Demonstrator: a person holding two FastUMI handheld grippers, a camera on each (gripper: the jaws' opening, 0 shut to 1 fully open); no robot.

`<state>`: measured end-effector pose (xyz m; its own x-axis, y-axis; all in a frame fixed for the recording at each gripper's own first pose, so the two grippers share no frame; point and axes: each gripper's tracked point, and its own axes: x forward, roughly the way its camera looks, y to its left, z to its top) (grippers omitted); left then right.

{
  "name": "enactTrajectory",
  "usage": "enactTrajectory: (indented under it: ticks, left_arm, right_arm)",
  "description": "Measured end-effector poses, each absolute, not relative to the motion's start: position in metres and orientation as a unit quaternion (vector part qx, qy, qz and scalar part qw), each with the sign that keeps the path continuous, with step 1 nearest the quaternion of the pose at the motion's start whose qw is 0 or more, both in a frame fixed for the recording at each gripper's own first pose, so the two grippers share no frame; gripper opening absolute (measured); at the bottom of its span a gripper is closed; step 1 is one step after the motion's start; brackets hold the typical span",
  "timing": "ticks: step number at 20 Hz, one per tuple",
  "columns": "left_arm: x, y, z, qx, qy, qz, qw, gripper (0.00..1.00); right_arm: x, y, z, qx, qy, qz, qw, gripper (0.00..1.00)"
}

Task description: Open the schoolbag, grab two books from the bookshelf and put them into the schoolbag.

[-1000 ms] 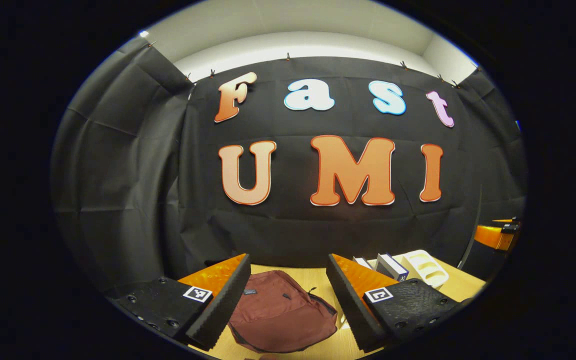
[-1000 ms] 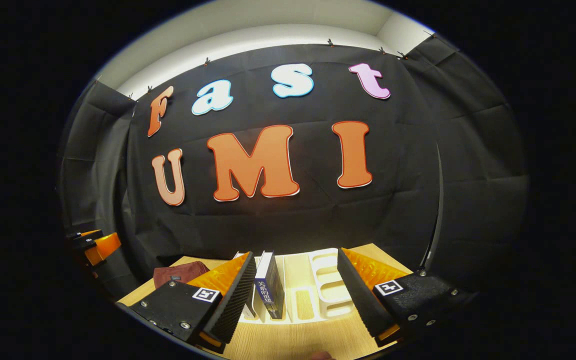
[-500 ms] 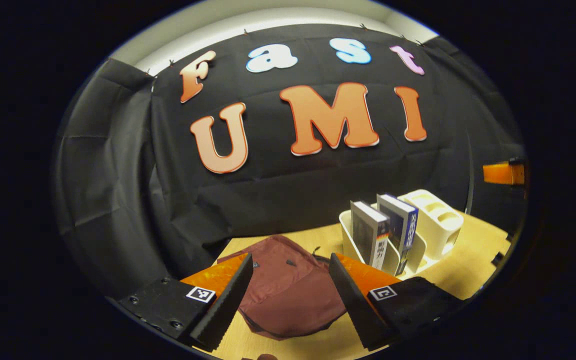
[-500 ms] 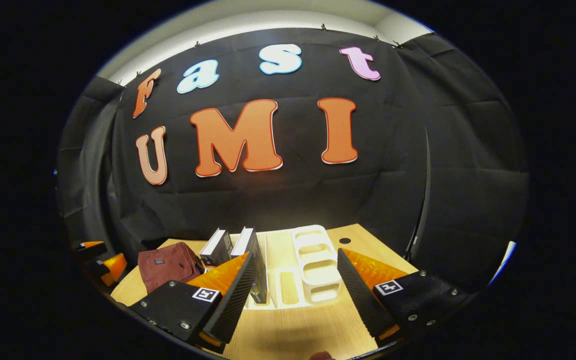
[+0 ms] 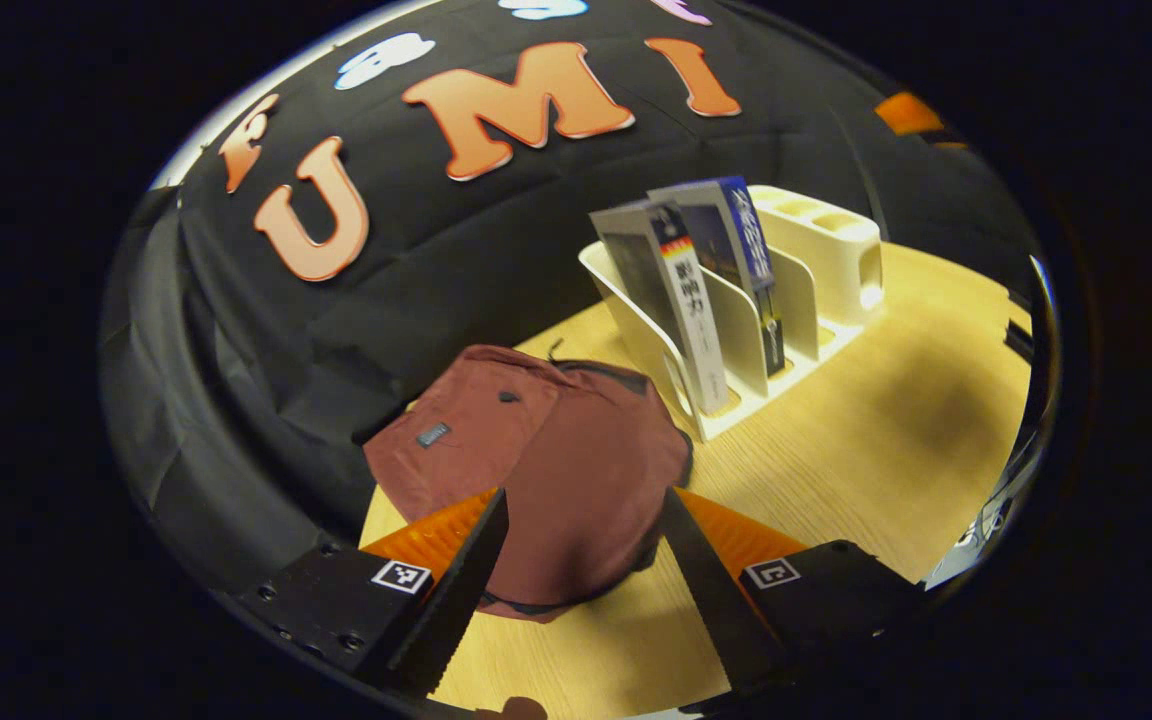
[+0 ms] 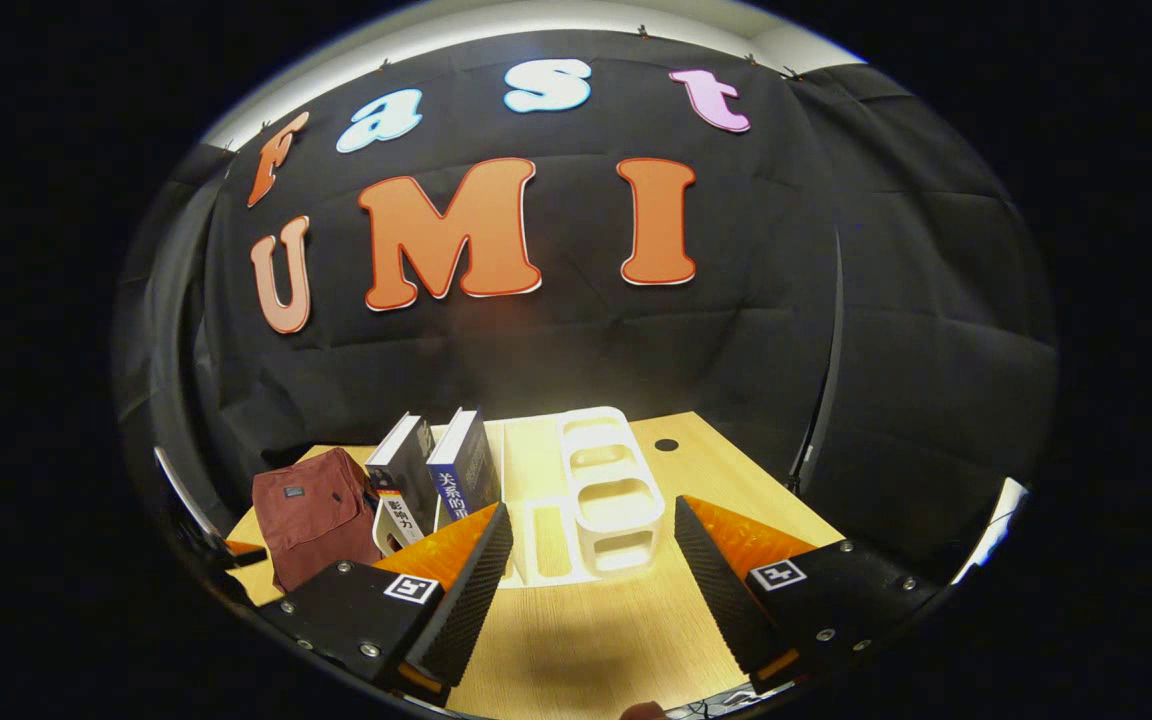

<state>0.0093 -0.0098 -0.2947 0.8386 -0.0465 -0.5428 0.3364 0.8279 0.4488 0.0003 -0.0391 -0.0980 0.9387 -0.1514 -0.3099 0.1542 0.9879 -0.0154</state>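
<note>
- My left gripper [image 5: 576, 590] hangs above the near edge of the maroon schoolbag [image 5: 536, 470], fingers spread wide with nothing between them; the bag lies flat on the wooden table [image 5: 886, 440] and looks closed to me.
- My right gripper [image 6: 591, 590] is spread just as wide and empty, hovering over bare table in front of the white bookshelf [image 6: 596, 490].
- Both books are in their slots: the white-spined book [image 5: 681, 300] nearest the bag, the blue-spined book [image 5: 746, 260] one slot along, both leaning.
- First risk, I reckon: the bag is limp cloth, so pinching at a zipper pull may drag the whole bag along the table instead of opening it. I can't make out a pull clearly from here.
- Second risk: the schoolbag sits just beside the bookshelf's end wall, so a sideways tug could shove the rack and tip those leaning books.
- Third: the slots are narrow, so a finger could catch a divider when I go for a book.
- Room to move: open table lies on the near side of the bookshelf, plenty for the right gripper.
- Behind the bag the black cloth wall [image 5: 266, 330] is close, so I approach from the near side.
</note>
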Motion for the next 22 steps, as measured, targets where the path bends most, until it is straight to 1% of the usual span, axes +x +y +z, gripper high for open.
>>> enactTrajectory:
  ticks: [2, 8, 11, 13, 16, 17, 18, 20, 21, 22]
  left_arm:
    - [0.017, -0.017, -0.325, 0.303, 0.28, -0.104, 0.905, 0.98]
    - [0.029, -0.002, -0.37, 0.354, 0.332, -0.082, 0.87, 0.98]
    - [0.04, 0.008, -0.368, 0.375, 0.334, -0.072, 0.862, 0.98]
    - [0.042, 0.01, -0.369, 0.368, 0.343, -0.073, 0.861, 0.98]
    - [0.043, 0.005, -0.373, 0.36, 0.357, -0.085, 0.858, 0.98]
    - [0.04, 0.001, -0.373, 0.352, 0.359, -0.093, 0.859, 0.92]
    - [0.04, -0.003, -0.373, 0.347, 0.358, -0.1, 0.861, 0.76]
    - [0.038, -0.009, -0.379, 0.354, 0.368, -0.118, 0.852, 0.46]
    - [0.037, -0.008, -0.375, 0.363, 0.366, -0.116, 0.849, 0.47]
    - [0.039, -0.01, -0.373, 0.365, 0.363, -0.115, 0.849, 0.3]
  right_arm:
    - [-0.006, -0.05, -0.102, 0.007, 0.164, -0.091, 0.982, 0.97]
    - [-0.01, -0.074, -0.111, 0.016, 0.179, -0.118, 0.977, 0.97]
    - [-0.007, -0.072, -0.11, 0.021, 0.18, -0.117, 0.976, 0.97]
    - [-0.005, -0.069, -0.112, 0.014, 0.182, -0.113, 0.977, 0.97]
    - [-0.001, -0.063, -0.116, 0.019, 0.188, -0.104, 0.976, 0.97]
    - [0.002, -0.061, -0.117, 0.02, 0.189, -0.102, 0.977, 0.97]
    - [0.003, -0.06, -0.117, 0.02, 0.189, -0.1, 0.977, 0.97]
    - [0.005, -0.057, -0.118, 0.019, 0.191, -0.097, 0.977, 0.97]
    - [0.007, -0.055, -0.117, 0.02, 0.19, -0.093, 0.977, 0.97]
    - [0.008, -0.054, -0.116, 0.021, 0.188, -0.091, 0.978, 0.97]
